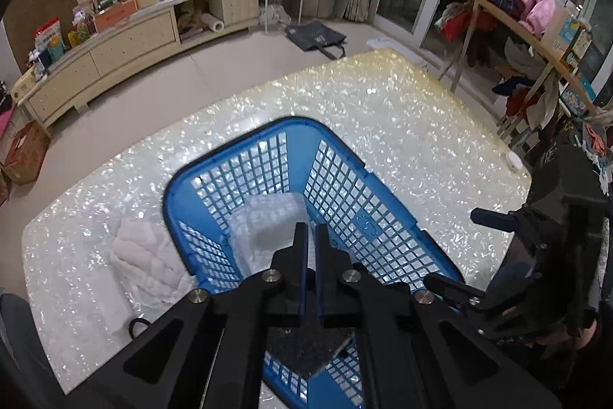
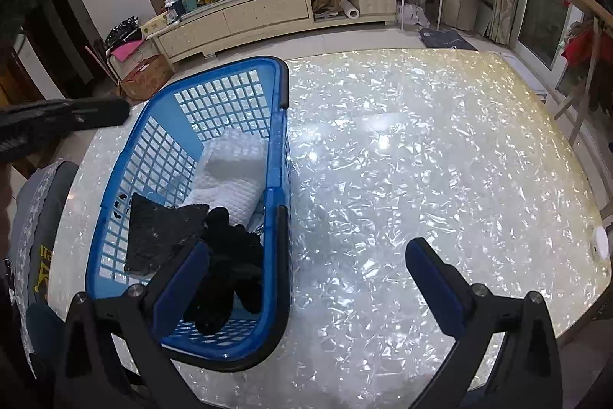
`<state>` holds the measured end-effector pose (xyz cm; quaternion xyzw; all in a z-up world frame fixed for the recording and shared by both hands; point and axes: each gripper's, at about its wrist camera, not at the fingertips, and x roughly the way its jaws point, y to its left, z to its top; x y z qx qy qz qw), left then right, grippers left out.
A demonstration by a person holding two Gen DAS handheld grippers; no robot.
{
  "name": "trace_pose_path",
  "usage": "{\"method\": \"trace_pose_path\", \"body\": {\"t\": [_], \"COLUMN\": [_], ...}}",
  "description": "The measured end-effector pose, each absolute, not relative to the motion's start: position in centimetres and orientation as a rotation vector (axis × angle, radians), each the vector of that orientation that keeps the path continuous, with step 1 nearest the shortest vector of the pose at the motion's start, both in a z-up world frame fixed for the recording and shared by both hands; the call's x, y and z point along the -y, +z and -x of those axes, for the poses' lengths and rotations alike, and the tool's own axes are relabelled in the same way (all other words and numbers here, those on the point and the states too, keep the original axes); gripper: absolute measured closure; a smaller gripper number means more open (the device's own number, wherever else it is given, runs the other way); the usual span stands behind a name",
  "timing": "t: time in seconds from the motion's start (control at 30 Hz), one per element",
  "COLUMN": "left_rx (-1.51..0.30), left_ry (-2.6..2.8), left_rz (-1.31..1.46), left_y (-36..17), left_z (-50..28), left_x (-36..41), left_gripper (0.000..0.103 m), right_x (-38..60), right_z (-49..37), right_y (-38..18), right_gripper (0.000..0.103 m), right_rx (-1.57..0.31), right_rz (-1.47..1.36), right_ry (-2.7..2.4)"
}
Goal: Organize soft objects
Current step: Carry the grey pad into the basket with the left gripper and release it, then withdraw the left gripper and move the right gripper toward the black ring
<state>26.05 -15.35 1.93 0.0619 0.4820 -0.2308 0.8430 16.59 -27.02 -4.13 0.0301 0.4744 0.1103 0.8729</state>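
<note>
Dark grey flat pad [image 2: 163, 236], rough-textured, hangs tilted over the near end of the blue basket [image 2: 281, 175]. One corner of it is pinched in my left tongs [image 1: 311, 236], which are closed narrow on it; from the left wrist view the pad [image 1: 308, 347] shows below the fingers, over the basket's [image 1: 337, 140] mesh floor.

Inside the basket: a white quilted cloth [image 2: 230, 179] lying along the right wall towards the far end, and a black soft item [image 2: 230, 263] at the near end, next to the pad. Whether the pad touches the black item, I cannot tell.

Outside the basket, just beside its left wall in the left wrist view, a white fluffy towel [image 1: 143, 255] lies on the desk [image 1: 383, 110], partly on a clear plastic wrapper.

My right tongs [image 2: 306, 278] are spread wide with nothing between the fingers; the left finger sits over the basket's near right corner, the right finger over bare desk [image 2: 421, 140].

A small white round object [image 2: 600, 243] rests near the desk's right edge, well apart from the basket.
</note>
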Motion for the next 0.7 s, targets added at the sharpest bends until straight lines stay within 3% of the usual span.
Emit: {"method": "trace_pose_path", "body": {"t": [0.3,0.6,0.7], "left_rx": [-1.124,-1.125,-1.107], "left_ry": [-0.479,-0.452,-0.445], "left_rz": [-0.152,-0.166,-0.162], "left_y": [-2.9,-3.2,-2.5], "left_z": [-27.6,-27.3,-26.8], "left_x": [16.0,15.6,15.2], "left_gripper": [0.101,0.1,0.093], "right_x": [26.7,26.1,25.9], "right_z": [-17.4,-17.1,-16.9], "right_y": [-4.5,-4.6,-4.4], "right_gripper": [0.0,0.0,0.0], "right_rx": [-1.007,-1.015,-1.011], "right_rz": [-0.064,-0.055,-0.052], "right_ry": [0.244,0.248,0.244]}}
